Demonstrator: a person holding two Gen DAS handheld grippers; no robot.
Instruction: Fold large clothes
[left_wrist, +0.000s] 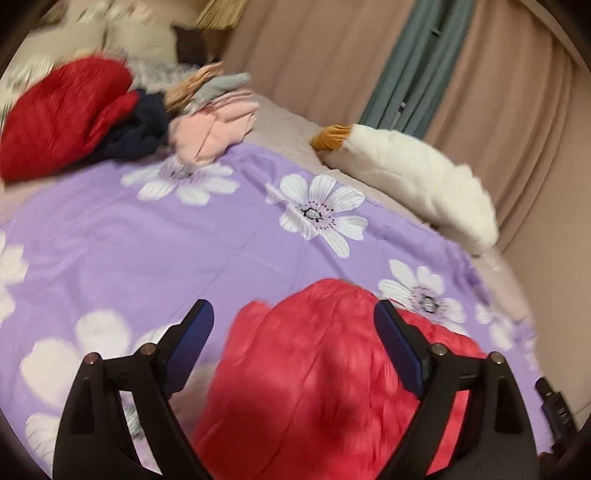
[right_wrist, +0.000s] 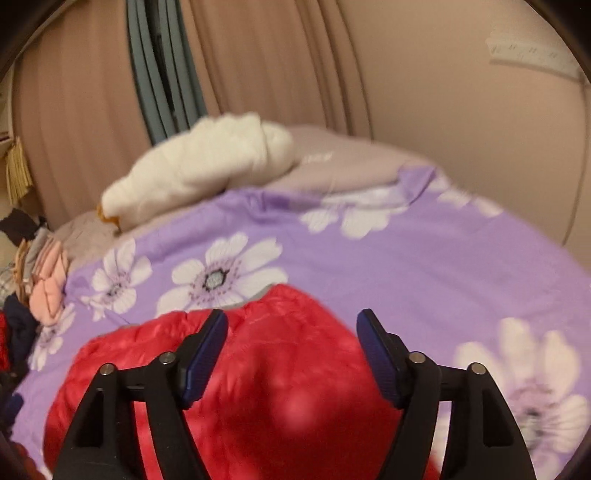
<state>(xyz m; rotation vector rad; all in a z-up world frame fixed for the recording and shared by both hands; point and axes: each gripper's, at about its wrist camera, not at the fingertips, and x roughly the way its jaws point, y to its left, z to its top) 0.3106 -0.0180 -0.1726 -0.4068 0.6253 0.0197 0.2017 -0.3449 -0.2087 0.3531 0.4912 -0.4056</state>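
Note:
A red puffy garment (left_wrist: 314, 376) lies bunched on the purple flowered bedsheet (left_wrist: 166, 236), right under both grippers. My left gripper (left_wrist: 293, 314) is open and hovers above the garment's near edge, holding nothing. In the right wrist view the same red garment (right_wrist: 280, 376) fills the lower middle, on the sheet (right_wrist: 424, 266). My right gripper (right_wrist: 291, 325) is open above it and empty. Both views are motion-blurred.
A pile of clothes sits at the far left: another red puffy piece (left_wrist: 62, 114), a dark navy item (left_wrist: 144, 125) and pink folded pieces (left_wrist: 210, 129). A white plush toy (left_wrist: 417, 177) lies along the bed's far edge by the pink curtains (left_wrist: 498, 92).

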